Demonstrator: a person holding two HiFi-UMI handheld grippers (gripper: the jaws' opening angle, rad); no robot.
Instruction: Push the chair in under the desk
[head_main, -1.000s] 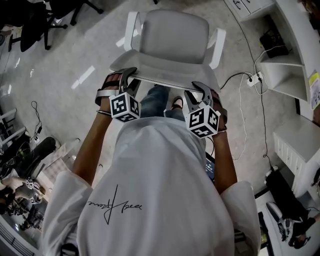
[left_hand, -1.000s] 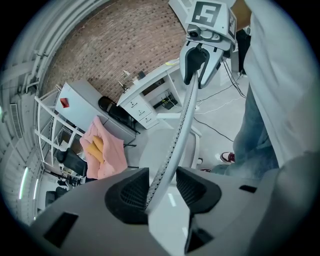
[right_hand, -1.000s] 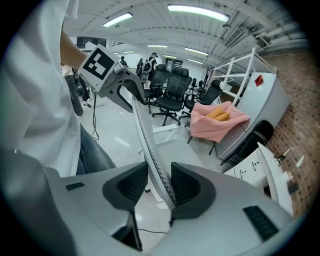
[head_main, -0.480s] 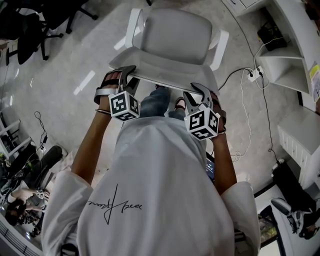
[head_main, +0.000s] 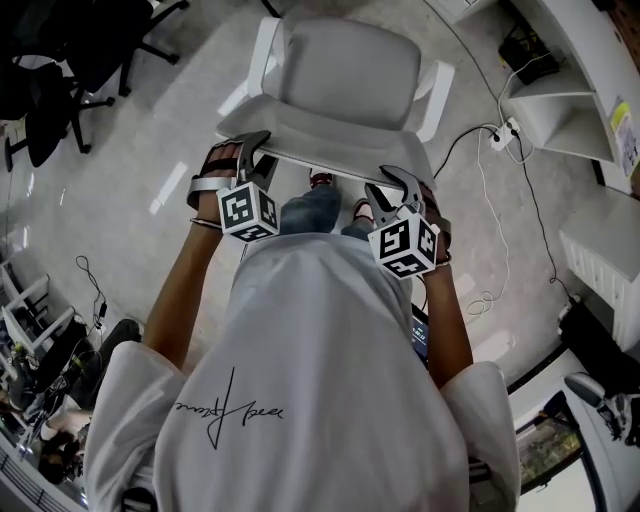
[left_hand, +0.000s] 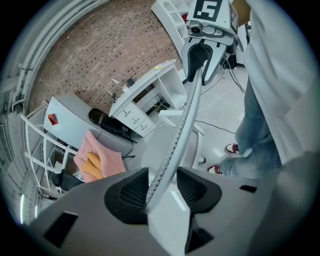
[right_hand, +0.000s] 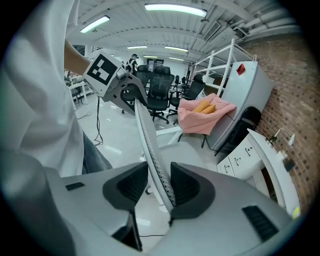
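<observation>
The white office chair (head_main: 350, 70) is seen from above, its seat ahead of me. My left gripper (head_main: 254, 152) straddles the left end of the backrest's top edge (head_main: 320, 157), and my right gripper (head_main: 396, 186) straddles the right end. In the left gripper view, the backrest rim (left_hand: 187, 115) runs up between the pads of the left gripper (left_hand: 157, 182) toward the right gripper (left_hand: 200, 55). In the right gripper view, the rim (right_hand: 145, 130) lies between the pads of the right gripper (right_hand: 152, 182), against the right pad. Both are shut on the rim.
A white desk unit with shelves (head_main: 570, 110) stands at the right, with drawers (left_hand: 145, 97) showing. A power strip and cables (head_main: 505, 130) lie on the floor beside it. Black chairs (head_main: 60, 60) stand at the far left. A pink cloth (right_hand: 205, 117) hangs on a grey cabinet.
The floor and furniture have slid past while the chair and both grippers keep the same hold. A shoe now shows just behind the backrest.
</observation>
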